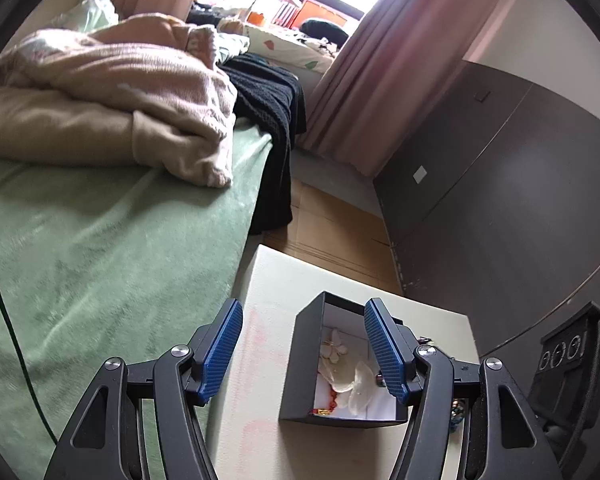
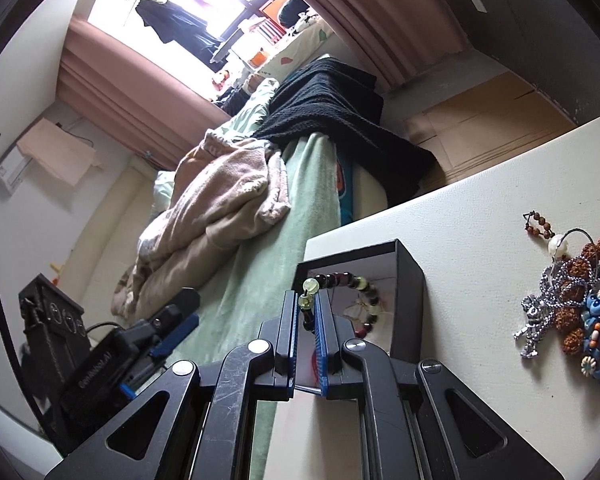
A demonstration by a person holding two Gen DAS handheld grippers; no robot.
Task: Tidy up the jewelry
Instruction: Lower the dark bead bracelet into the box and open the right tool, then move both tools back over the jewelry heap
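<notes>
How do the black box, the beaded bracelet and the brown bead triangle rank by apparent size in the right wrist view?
1. black box, clearly the largest.
2. beaded bracelet, pinched in the right claw above the box, so nearness to the camera may flatter it.
3. brown bead triangle, smallest, and farther away.
</notes>
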